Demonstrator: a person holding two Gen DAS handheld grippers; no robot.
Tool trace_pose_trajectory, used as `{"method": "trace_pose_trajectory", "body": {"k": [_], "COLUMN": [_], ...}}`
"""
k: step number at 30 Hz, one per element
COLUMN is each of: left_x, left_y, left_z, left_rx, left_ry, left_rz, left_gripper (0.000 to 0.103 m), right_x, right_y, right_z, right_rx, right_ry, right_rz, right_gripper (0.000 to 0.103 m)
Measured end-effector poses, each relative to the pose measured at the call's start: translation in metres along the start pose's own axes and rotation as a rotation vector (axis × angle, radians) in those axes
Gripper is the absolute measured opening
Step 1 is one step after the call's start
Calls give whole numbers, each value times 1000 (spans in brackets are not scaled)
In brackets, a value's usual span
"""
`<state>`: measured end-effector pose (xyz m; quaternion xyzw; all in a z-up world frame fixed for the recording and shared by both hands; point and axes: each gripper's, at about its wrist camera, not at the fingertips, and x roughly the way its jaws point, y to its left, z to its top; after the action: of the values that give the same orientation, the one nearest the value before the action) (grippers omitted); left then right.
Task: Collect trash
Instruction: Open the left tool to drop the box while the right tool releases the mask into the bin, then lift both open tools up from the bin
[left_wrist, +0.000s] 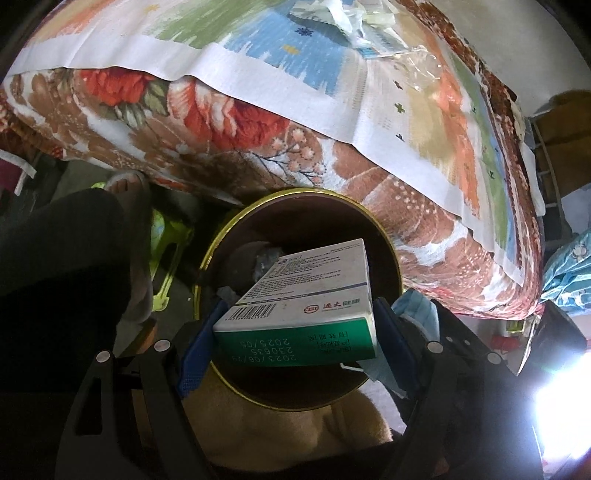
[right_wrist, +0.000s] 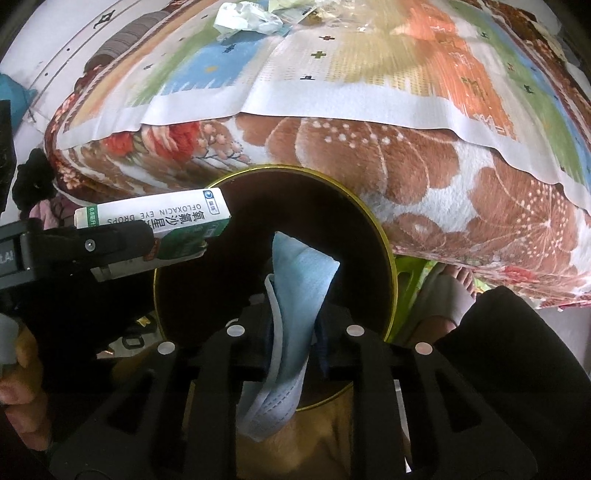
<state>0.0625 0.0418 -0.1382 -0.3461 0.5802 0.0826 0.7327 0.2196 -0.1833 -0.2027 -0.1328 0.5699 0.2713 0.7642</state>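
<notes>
Both grippers were over the bin (left_wrist: 384, 236), a round dark tin w/ a gold rim standing on the floor right against the bed's edge. The left gripper (left_wrist: 295, 325) had its jaws set wide and clamped on the eye-drop box (left_wrist: 299, 295), a white-and-green carton, held across the bin's mouth and not yet let go. In the right wrist view the same box (right_wrist: 159, 218) poked in from the left side, above the rim.

The right gripper (right_wrist: 291, 325) had the blue face mask (right_wrist: 303, 273) between its jaws, hanging above the bin opening. Its jaws stood a little apart; I couldn't tell if the pads were pressing the mask or had begun to release it.

Inside the bin some crumpled stuff (left_wrist: 266, 258) already lay at the bottom, so part of the job looked done. These two pieces seemed about to drop, but neither had.

Still left: up on the bed (right_wrist: 369, 88), on the patterned cloth, sat a heap of wrappers and crumpled paper (right_wrist: 247, 14), well apart from the bin, plus a clear plastic bit (left_wrist: 417, 66) nearby. So I'd put it around midway, w/ at least another trip to the bed needed.
</notes>
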Motion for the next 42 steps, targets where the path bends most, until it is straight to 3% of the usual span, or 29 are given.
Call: {"method": "trace_pose_trajectory", "body": {"k": [1, 3, 8, 17, 21, 30, 36, 39, 42], "left_x": [0, 1, -3, -18, -30, -53, -71, -78, -80], "left_y": [0, 1, 10, 3, 0, -3, -8, -13, -19], "left_z": [0, 1, 5, 7, 10, 25, 37, 47, 57], "left_rx": [-1, -16, -69, -19, 12, 57, 96, 116, 143], "left_ry": [-3, -9, -21, -91, -129, -209, -244, -289, -287], "left_rz": [-3, -9, -24, -1, 9, 61, 55, 112, 105], "left_gripper": [79, 79, 80, 82, 82, 83, 89, 93, 97], "right_x": [1, 1, -2, -6, -13, -43, -66, -78, -86], "right_y": [-1, -3, -4, -5, -4, 1, 2, 5, 7], "right_z": [1, 2, 4, 2, 3, 9, 14, 20, 31], "right_rx": [6, 15, 19, 28, 24, -5, -17, -44, -70], "right_ry": [-2, -4, -15, -20, -42, -145, -212, -258, -287], "right_rz": [-2, -1, 9, 17, 8, 9, 36, 15, -9], "right_gripper": [35, 47, 48, 51, 61, 73, 78, 85, 91]}}
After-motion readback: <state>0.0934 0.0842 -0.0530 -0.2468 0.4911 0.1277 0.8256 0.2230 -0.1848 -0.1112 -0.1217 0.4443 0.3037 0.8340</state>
